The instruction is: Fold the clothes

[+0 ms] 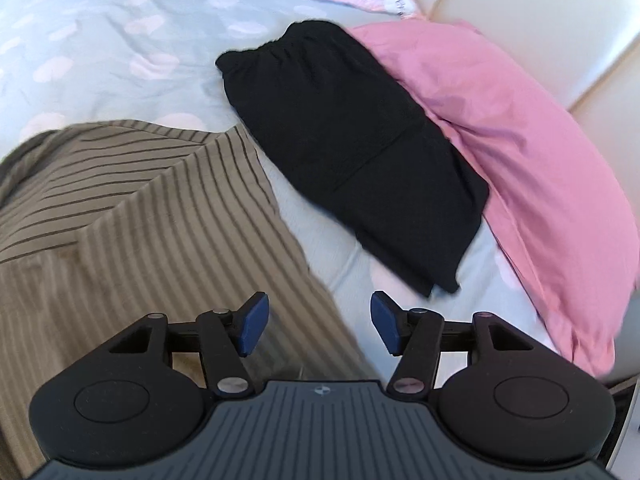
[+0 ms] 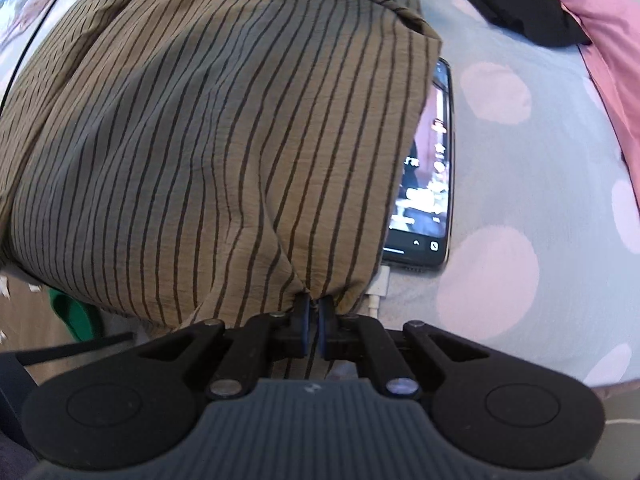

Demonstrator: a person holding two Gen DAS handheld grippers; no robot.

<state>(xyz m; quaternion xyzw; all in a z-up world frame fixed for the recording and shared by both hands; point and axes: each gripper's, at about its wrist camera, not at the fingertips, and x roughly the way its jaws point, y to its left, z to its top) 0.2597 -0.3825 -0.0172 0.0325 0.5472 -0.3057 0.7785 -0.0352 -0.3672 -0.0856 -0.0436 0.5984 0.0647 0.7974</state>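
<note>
On the bed (image 1: 100,40), our right gripper (image 2: 314,324) pinched the striped garment (image 2: 208,140), partly covering a phone (image 2: 432,184). Our left gripper (image 1: 316,324) hung released, nothing between its pads.

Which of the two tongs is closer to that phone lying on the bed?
Right. The right tongs are shut on the striped garment whose edge drapes over the phone, just beside them. The left tongs hang open over the bedspread; their view shows no phone.

Pale blue, pink-spotted bedsheet (image 1: 120,52) against a cream padded headboard (image 1: 520,20).
</note>
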